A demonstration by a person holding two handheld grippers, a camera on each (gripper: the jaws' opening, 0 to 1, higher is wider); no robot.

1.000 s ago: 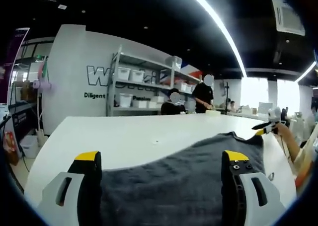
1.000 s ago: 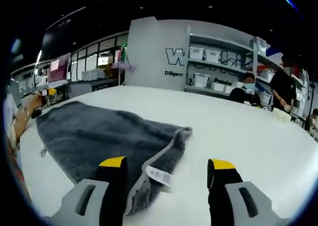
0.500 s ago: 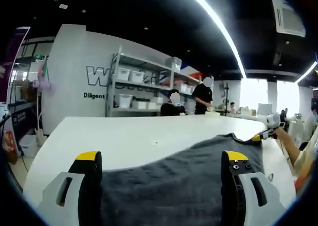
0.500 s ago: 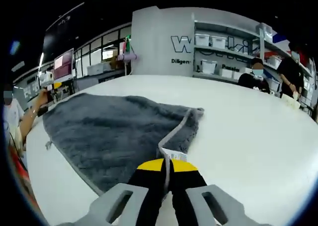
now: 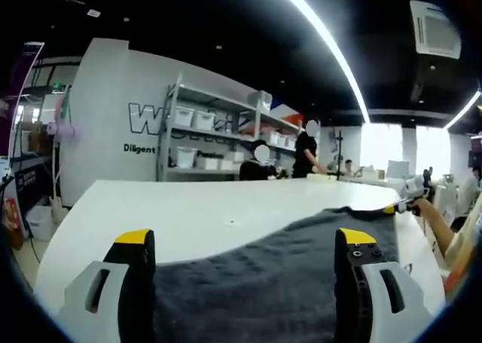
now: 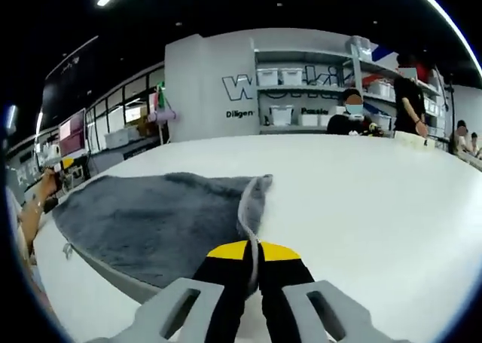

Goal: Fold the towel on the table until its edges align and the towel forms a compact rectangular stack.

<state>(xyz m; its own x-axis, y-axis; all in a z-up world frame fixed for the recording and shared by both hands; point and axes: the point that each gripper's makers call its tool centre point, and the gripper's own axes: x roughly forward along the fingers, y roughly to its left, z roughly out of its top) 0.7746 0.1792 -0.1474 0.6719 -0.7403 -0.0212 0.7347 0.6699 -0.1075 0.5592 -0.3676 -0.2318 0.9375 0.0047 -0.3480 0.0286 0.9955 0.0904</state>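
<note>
Two tongs work one grey towel [image 6: 158,222] on the white table [image 6: 376,200]. The right gripper [image 6: 252,250] is pinching its pale hem edge, cloth spreading toward ten o'clock. The left gripper [image 5: 245,241] is spread, towel lying between its jaws. Wall lettering [image 5: 141,148] at eleven o'clock reads "Diligent".

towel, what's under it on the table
The grey towel lies spread on the white table, one edge pinched in the right gripper. Anything beneath is covered.
</note>
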